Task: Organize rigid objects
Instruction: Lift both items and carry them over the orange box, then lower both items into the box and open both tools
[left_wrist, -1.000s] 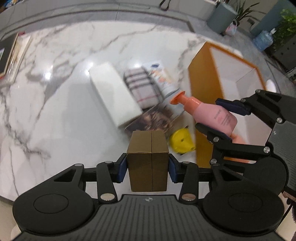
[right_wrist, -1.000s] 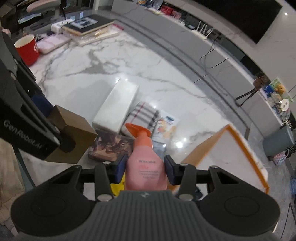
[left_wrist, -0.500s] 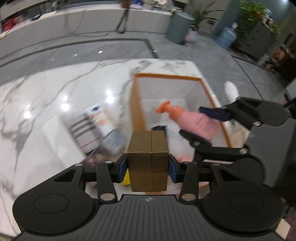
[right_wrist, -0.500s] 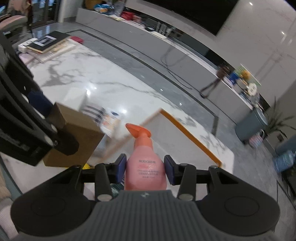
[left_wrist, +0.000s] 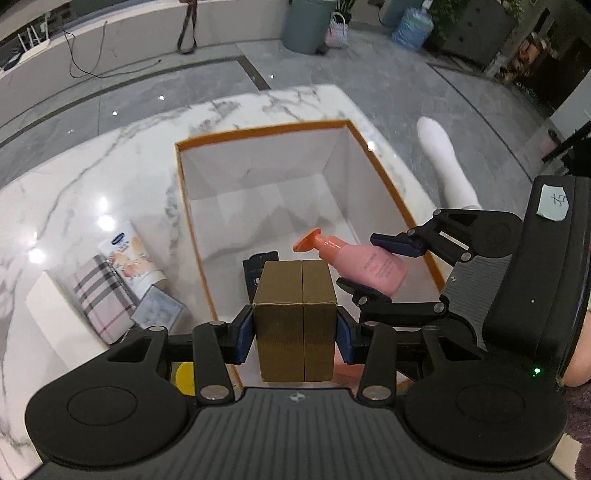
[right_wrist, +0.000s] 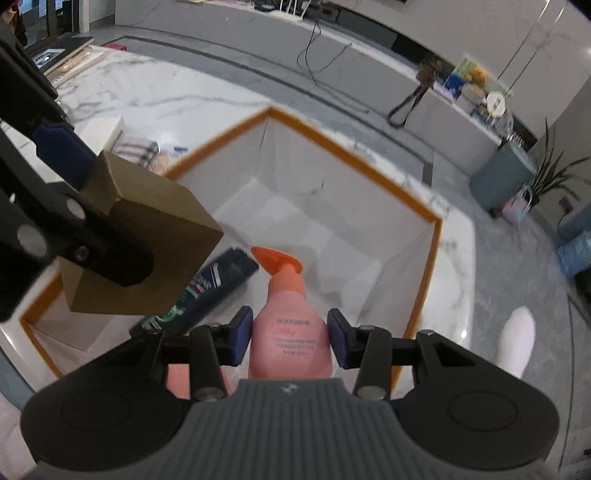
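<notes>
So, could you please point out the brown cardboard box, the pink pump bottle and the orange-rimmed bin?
brown cardboard box (left_wrist: 295, 317), left wrist view, front face at the seam.
pink pump bottle (right_wrist: 290, 336), right wrist view, labelled body.
orange-rimmed bin (left_wrist: 258, 130), left wrist view, far rim.

Brown carton (left_wrist: 295, 314), pink bottle (right_wrist: 290, 339) with orange pump, orange-rimmed white box (left_wrist: 266, 129), white-grey marble table (left_wrist: 92, 166).

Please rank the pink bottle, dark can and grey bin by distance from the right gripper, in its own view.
1. Pink bottle, in the right gripper.
2. Dark can, left, inside the box.
3. Grey bin, far right, on the floor.
</notes>
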